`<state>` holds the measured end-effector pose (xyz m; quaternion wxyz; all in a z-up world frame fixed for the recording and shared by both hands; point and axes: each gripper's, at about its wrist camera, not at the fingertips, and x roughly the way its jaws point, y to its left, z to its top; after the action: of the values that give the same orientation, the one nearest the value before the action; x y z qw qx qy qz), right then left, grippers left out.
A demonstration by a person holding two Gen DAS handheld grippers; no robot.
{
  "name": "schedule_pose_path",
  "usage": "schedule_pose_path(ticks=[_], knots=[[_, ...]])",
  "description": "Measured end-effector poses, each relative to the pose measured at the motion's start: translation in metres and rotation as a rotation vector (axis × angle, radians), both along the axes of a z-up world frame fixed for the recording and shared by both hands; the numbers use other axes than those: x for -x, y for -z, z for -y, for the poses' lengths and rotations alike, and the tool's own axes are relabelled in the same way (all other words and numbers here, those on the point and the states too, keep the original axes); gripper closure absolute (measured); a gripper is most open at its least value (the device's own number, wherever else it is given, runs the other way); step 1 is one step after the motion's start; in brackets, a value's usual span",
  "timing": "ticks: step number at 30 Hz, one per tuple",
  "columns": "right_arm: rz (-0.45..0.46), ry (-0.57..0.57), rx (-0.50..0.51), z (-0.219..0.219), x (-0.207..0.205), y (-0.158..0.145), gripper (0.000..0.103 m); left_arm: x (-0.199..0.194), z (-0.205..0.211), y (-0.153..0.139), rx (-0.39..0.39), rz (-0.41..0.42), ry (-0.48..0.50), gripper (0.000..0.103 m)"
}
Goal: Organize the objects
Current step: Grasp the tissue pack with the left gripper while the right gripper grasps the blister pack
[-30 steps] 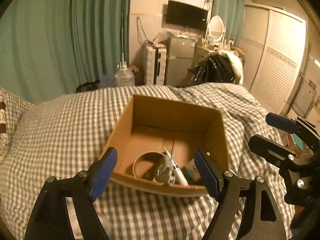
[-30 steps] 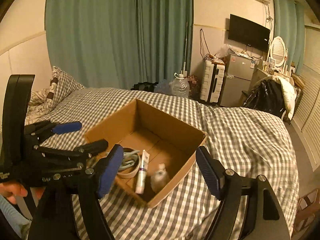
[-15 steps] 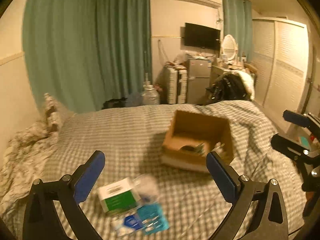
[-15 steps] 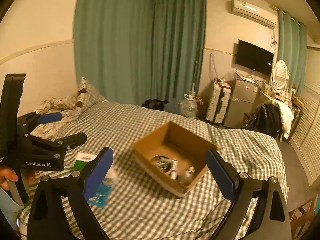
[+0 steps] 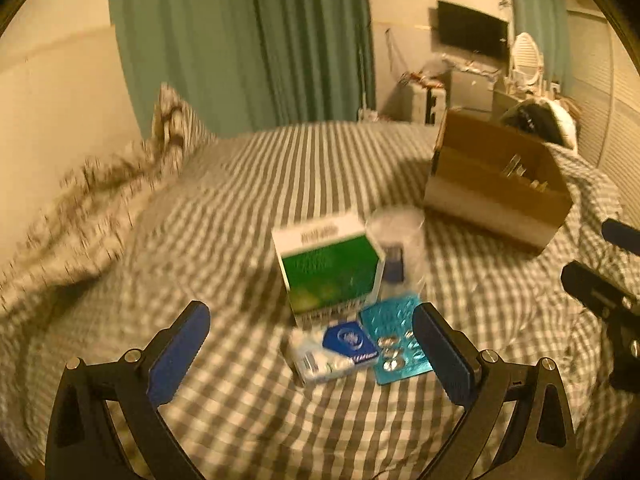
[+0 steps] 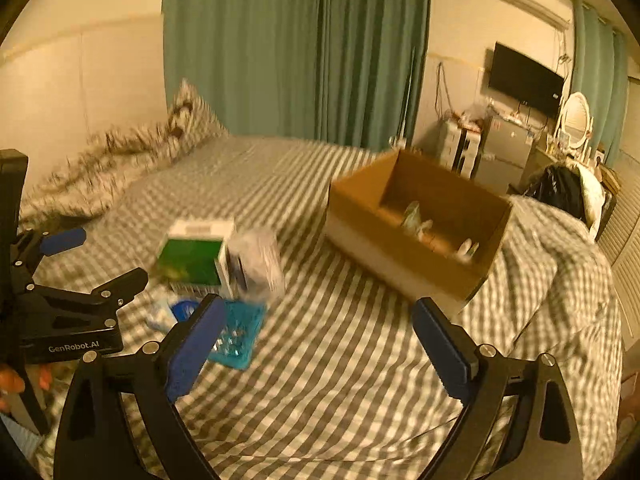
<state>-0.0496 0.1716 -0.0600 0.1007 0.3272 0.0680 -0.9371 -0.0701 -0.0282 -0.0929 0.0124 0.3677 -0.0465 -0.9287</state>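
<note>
Dim bedroom, checked bedspread (image 5: 248, 184), left gripper (image 5: 310, 354) jaws spread wide and empty above a blue-white packet (image 5: 334, 350), teal blister pack (image 5: 396, 340), green box (image 5: 328, 272), right gripper (image 6: 316, 344) likewise gaping, cardboard box (image 6: 416, 256) beyond, holding small items.

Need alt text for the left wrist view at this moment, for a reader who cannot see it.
The open, empty left gripper points down at a small cluster on a checked bedspread: a green-and-white box, a clear plastic packet, a teal blister pack and a blue-and-white packet. A cardboard box sits beyond, to the right.
</note>
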Motion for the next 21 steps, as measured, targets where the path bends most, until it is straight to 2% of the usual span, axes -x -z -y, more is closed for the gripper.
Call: schedule_pose_path(ticks=[3, 7, 12, 15, 17, 18, 21], knots=[[0.047, 0.004, 0.004, 0.002, 0.015, 0.027, 0.008, 0.011, 0.0, 0.031, -0.043, 0.059, -0.018, 0.0], [0.09, 0.008, -0.005, 0.005, 0.032, 0.057, 0.008, 0.02, -0.008, 0.064, -0.004, 0.101, -0.022, 0.0], [0.126, 0.022, 0.03, -0.001, 0.047, 0.083, 0.008, 0.035, -0.014, 0.091, -0.022, 0.173, -0.01, 0.0], [0.149, 0.028, 0.038, -0.006, 0.05, 0.092, 0.008, 0.045, -0.014, 0.102, -0.01, 0.187, -0.029, 0.0], [0.153, 0.032, 0.034, -0.008, 0.049, 0.093, 0.008, 0.044, -0.011, 0.102, -0.032, 0.178, -0.027, 0.008], [0.156, 0.033, 0.036, -0.009, 0.048, 0.094, 0.008, 0.043, -0.01, 0.1, -0.04, 0.176, -0.027, 0.022], [0.162, 0.039, 0.032, -0.008, 0.046, 0.093, 0.008, 0.04, -0.004, 0.097, -0.08, 0.194, -0.022, 0.022]])
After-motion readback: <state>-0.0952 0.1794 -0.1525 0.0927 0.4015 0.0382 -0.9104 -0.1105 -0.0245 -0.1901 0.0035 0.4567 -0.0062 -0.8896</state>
